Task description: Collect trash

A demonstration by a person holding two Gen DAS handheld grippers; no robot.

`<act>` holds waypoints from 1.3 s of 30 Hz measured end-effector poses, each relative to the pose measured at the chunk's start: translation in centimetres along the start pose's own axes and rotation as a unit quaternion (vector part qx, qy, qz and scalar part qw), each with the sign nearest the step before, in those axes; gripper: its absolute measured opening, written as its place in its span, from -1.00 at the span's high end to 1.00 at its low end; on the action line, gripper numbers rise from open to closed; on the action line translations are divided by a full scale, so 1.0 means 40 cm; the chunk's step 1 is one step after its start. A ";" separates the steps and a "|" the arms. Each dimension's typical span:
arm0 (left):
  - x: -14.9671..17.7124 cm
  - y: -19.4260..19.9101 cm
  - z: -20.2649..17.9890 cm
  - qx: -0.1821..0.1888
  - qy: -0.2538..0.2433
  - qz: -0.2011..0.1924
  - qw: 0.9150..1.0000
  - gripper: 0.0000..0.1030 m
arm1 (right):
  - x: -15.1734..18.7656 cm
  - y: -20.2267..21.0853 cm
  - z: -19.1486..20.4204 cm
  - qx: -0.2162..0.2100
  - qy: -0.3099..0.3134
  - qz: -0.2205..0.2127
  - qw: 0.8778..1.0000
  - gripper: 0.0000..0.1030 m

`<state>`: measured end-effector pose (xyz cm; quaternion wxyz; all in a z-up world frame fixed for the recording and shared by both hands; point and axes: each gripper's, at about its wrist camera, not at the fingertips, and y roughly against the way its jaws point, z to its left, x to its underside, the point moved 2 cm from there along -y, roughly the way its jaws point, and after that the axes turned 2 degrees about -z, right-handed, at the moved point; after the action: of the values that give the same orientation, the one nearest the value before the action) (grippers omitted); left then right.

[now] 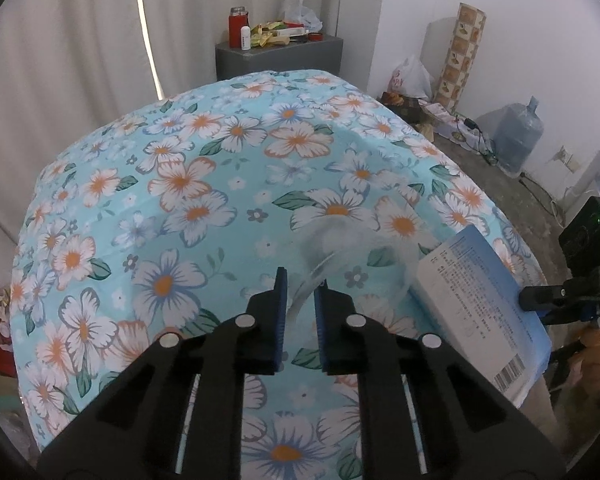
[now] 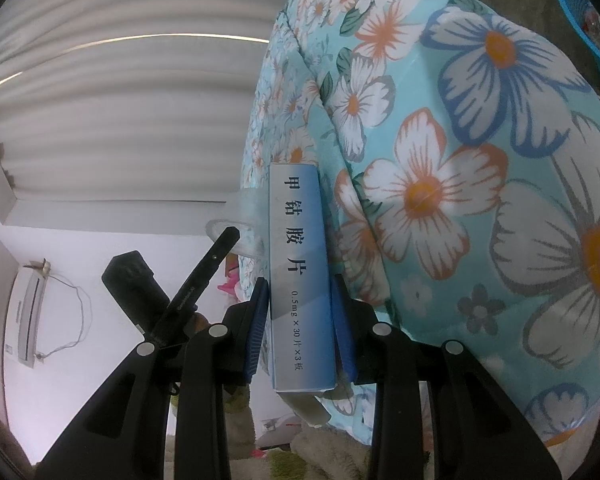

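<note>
A table under a light blue floral cloth (image 1: 180, 184) fills the left wrist view. A clear plastic cup (image 1: 352, 248) lies on it just ahead of my left gripper (image 1: 301, 286). The cup's rim runs down between the blue pads, which stand close together on it. My right gripper (image 2: 300, 282) is shut on a blue and white medicine box (image 2: 298, 264), held out beyond the cloth's edge. In the left wrist view the same box (image 1: 480, 312) shows at the right with one of the fingers (image 1: 540, 298) behind it. In the right wrist view the cup (image 2: 240, 232) shows beside the box.
Behind the table a grey cabinet (image 1: 278, 54) carries a red flask and packets. A patterned roll (image 1: 462, 56), plastic bags and big water bottles (image 1: 518, 136) stand along the right wall with cables on the floor. A blue basket (image 2: 580, 28) sits past the cloth's far side.
</note>
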<state>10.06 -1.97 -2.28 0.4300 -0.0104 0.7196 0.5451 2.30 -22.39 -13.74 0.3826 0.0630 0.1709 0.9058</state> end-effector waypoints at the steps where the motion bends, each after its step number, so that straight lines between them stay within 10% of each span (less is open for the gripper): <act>1: 0.000 0.000 0.000 0.002 0.000 0.001 1.000 0.89 | 0.000 0.000 0.001 0.001 0.000 0.000 1.000 0.38; 14: 0.003 0.004 0.000 0.003 0.002 -0.005 1.000 0.92 | 0.009 -0.009 0.033 0.062 0.031 -0.008 0.998 0.26; 39: -0.041 0.054 0.017 -0.008 0.026 -0.043 0.999 0.92 | 0.002 0.080 0.034 0.034 0.041 -0.043 0.998 0.34</act>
<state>10.46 -1.31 0.42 0.4336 -0.0590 0.7251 0.5317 0.43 -24.06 -11.34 0.4112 0.0312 0.2202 0.8840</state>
